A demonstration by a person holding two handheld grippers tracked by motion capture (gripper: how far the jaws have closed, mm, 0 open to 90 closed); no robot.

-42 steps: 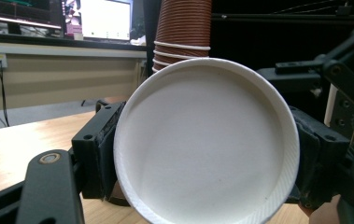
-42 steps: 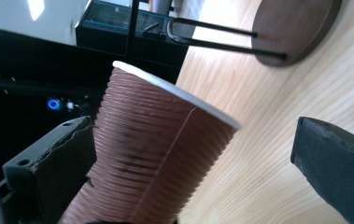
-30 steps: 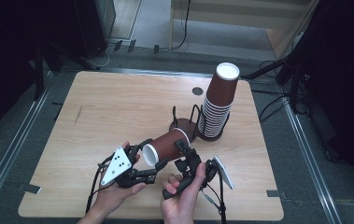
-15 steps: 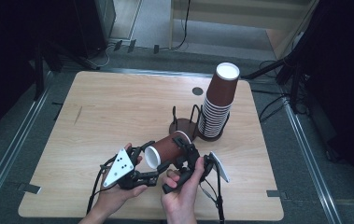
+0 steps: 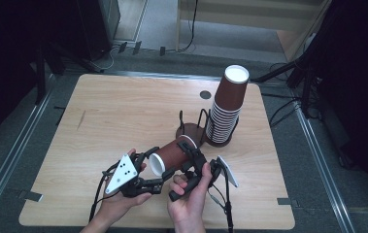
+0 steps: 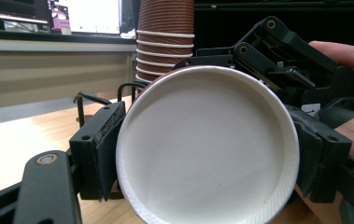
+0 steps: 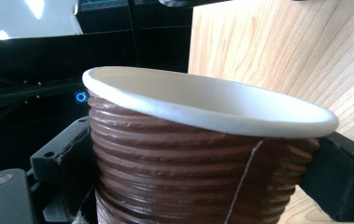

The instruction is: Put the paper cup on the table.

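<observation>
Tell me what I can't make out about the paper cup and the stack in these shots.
- Paper cup base: high view, right gripper covers it.
- Cup's brown wall: left gripper view, its white mouth faces the camera.
- Stack of cups: left gripper view, top cut off by the frame edge, bottom behind the held cup.

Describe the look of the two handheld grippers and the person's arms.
Both are black, jointed metal frames with visible pivot pins. The left gripper carries a grey three-cornered plate with dark dots on top; the right gripper carries a similar pale plate seen edge-on. Black cables trail from each toward the table's near edge. The jaw pads are flat black blocks. The forearms are bare, with no sleeves in sight.
</observation>
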